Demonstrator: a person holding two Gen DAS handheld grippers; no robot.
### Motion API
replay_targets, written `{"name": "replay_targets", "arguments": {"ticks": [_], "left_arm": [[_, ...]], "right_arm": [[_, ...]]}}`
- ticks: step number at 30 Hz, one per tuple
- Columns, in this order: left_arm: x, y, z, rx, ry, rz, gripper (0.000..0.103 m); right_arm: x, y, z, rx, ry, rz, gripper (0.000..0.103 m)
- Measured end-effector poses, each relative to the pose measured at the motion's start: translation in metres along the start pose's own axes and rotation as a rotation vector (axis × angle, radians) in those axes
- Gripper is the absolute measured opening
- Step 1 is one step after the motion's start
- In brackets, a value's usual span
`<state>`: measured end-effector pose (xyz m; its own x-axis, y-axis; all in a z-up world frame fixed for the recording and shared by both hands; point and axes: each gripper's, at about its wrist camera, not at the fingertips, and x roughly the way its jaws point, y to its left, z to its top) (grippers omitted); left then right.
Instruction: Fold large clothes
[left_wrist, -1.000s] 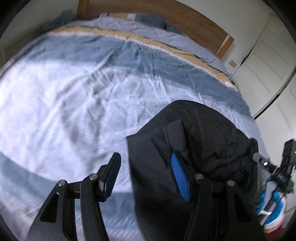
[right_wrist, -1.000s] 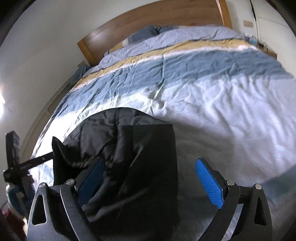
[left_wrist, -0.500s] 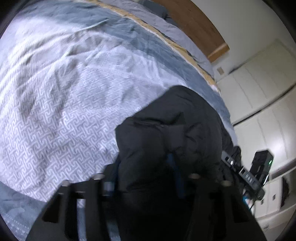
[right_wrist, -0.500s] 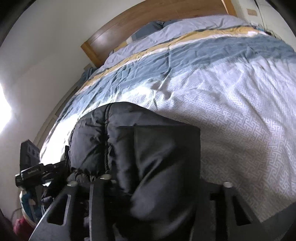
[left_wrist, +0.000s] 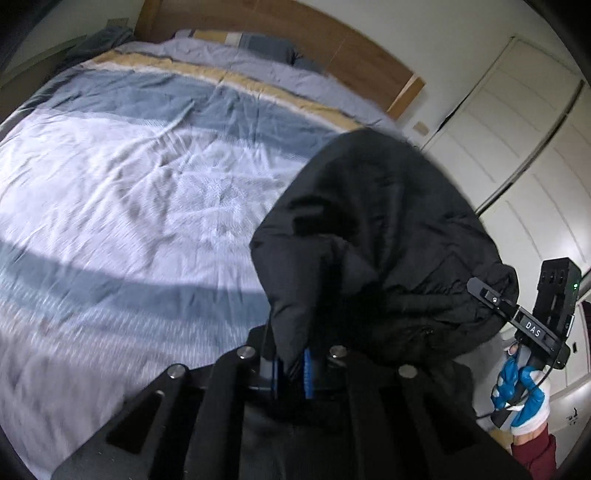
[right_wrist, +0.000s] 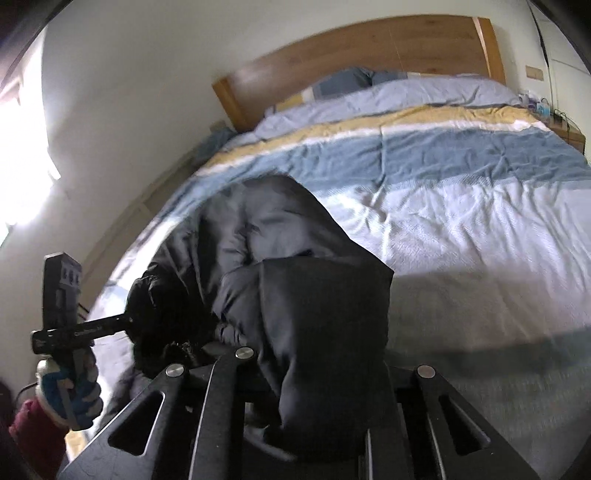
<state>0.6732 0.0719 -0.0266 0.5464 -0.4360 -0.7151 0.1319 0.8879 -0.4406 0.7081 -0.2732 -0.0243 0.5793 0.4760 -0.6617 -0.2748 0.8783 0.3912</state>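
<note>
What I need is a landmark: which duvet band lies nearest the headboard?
The pale lilac-grey band, against the pillows; the yellow stripe, blue band and white area lie further down the bed.

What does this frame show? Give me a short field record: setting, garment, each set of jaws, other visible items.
setting: bed with a blue, white and yellow striped cover, wooden headboard behind
garment: black padded jacket, bunched, held up at two points
left gripper: jaws shut on the jacket fabric, blue pads pinching it
right gripper: jaws closing, jacket fabric between them and draped over them
hands: blue and white glove on the right hand, dark red sleeve
other: white closet doors beside the bed
</note>
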Motion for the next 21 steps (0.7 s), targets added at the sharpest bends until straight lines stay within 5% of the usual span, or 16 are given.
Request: {"name": "replay_targets", "arguments": {"ticks": [6,10,16,21], "left_arm": [[-0.086,-0.018,-0.079,0.081,-0.032,0.0,0.008],[-0.11,-0.02,-0.139,0.129,-0.004,0.018,0.008],[-0.101,-0.004,-0.205,0.118,0.019,0.051,0.008],[-0.094,0.002,-0.226,0.092,0.005,0.066,0.008]], "right_arm": [[-0.093,0.043,-0.062,-0.046,-0.039,0.078,0.017],[-0.129,0.06,-0.117,-0.072,-0.037,0.075,0.02],[-0.127,0.052,-0.192,-0.046,0.03,0.033,0.026],[-0.113,0.034,-0.225,0.017,0.068,0.019,0.027]]}}
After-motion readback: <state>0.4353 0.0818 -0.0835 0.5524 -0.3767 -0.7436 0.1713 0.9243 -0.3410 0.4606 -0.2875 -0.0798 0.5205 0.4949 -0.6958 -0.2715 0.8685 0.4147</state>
